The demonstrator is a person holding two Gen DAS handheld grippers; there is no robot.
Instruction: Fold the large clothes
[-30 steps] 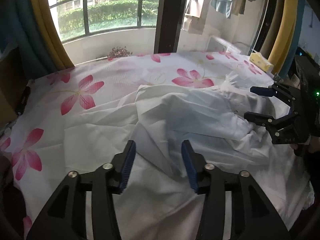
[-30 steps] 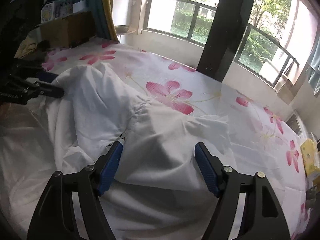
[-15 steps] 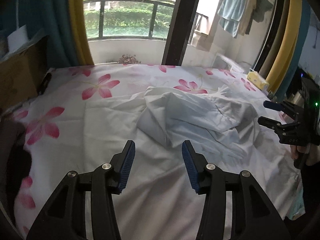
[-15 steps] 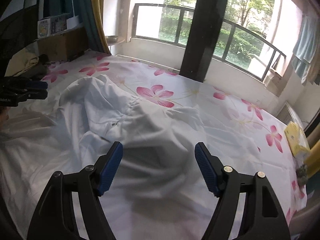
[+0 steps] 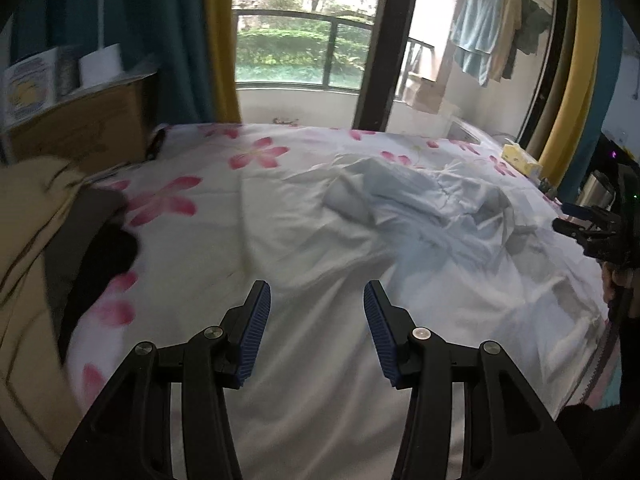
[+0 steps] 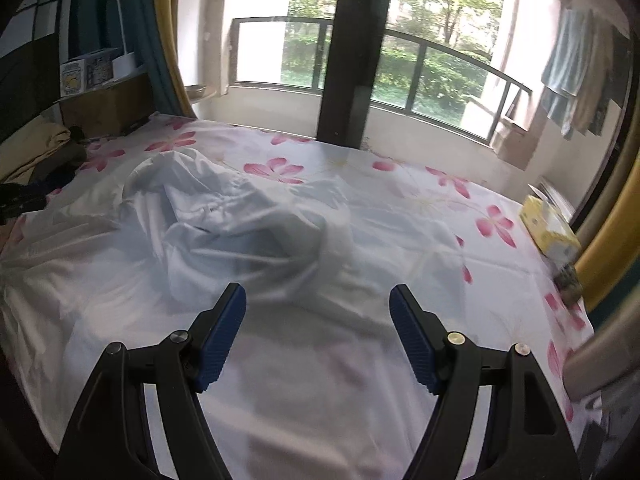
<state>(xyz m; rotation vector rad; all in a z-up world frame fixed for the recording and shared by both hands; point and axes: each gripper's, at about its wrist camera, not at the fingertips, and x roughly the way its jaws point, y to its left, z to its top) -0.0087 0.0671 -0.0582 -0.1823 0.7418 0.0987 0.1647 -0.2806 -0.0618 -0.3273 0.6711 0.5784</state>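
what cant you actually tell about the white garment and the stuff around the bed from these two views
- White garment: crumpled in both views, so its type, sleeves and hem stay hidden in its own folds.
- Yellow box: print too small and blurred, right wrist view.
- Dark pile at the bed's left edge: smeared, left wrist view.
- Right claw: cut by the frame edge there.

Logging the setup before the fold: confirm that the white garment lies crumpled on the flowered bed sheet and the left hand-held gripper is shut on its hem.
One error: the left hand-held gripper is open and holds nothing, as the left wrist view shows. The white garment does lie crumpled on the flowered bed sheet.
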